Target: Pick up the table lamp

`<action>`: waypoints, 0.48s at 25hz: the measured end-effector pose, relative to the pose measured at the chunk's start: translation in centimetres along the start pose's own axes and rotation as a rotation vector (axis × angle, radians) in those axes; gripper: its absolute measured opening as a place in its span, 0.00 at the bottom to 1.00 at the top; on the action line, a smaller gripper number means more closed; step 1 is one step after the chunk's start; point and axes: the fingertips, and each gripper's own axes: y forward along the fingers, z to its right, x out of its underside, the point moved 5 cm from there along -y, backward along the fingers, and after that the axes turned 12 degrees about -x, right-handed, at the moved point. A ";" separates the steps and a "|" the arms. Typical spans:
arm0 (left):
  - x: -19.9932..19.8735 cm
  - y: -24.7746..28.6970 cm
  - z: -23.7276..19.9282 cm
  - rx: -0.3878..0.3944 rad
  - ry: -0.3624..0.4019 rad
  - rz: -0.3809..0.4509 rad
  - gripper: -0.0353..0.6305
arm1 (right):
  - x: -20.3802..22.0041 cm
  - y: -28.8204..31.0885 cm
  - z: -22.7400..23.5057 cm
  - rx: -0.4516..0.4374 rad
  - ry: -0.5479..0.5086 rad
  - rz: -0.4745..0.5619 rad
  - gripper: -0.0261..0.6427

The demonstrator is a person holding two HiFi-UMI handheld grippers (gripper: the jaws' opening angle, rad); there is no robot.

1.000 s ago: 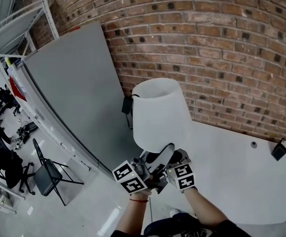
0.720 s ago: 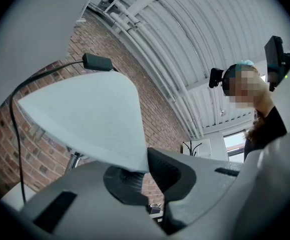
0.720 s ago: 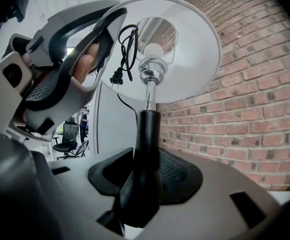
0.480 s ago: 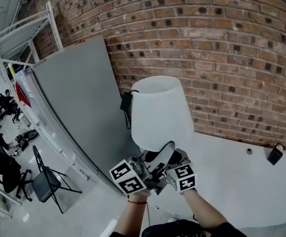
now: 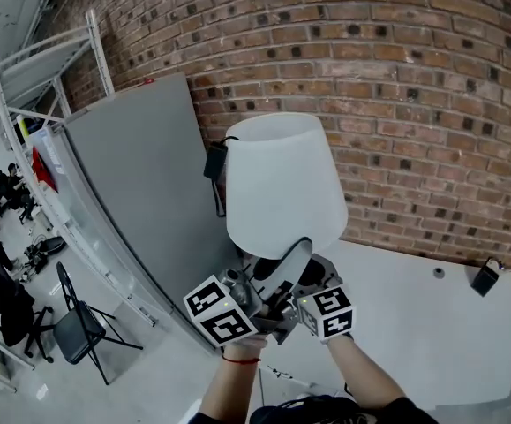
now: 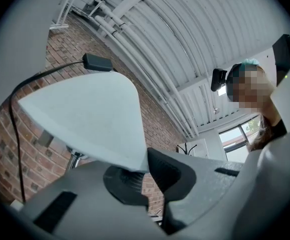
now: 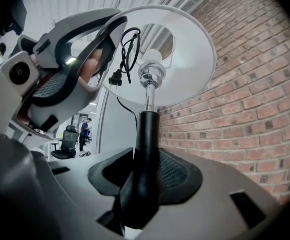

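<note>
Black lamp stem (image 7: 146,134) is clamped by right tongs (image 7: 143,184) for lifting; shade rim (image 6: 134,156) is pinched by left tongs (image 6: 147,176), presumably steadying.

Your head camera looked steeply down on the lamp shade (image 5: 281,184) from close. Each gripper camera looked up along its jaws under that same shade, very near.

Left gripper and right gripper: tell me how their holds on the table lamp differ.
The left gripper pinches the thin lower rim of the white lampshade; the right gripper clamps the black stem. The left gripper's jaws stand almost together; the right gripper's jaws stand apart by the stem's thickness. Shared: both are shut on the same table lamp, side by side under the lampshade.
</note>
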 end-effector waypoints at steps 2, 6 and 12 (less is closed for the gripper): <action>-0.4 0.2 0.7 0.007 0.002 0.004 0.07 | -0.7 -0.4 -0.1 0.004 -0.007 0.006 0.27; -1.4 0.4 2.0 0.017 0.018 0.006 0.07 | -2.0 -1.1 -0.6 0.008 -0.018 0.026 0.27; -2.8 0.6 3.9 0.043 0.047 0.023 0.07 | -4.3 -1.9 -1.1 0.013 -0.045 0.054 0.27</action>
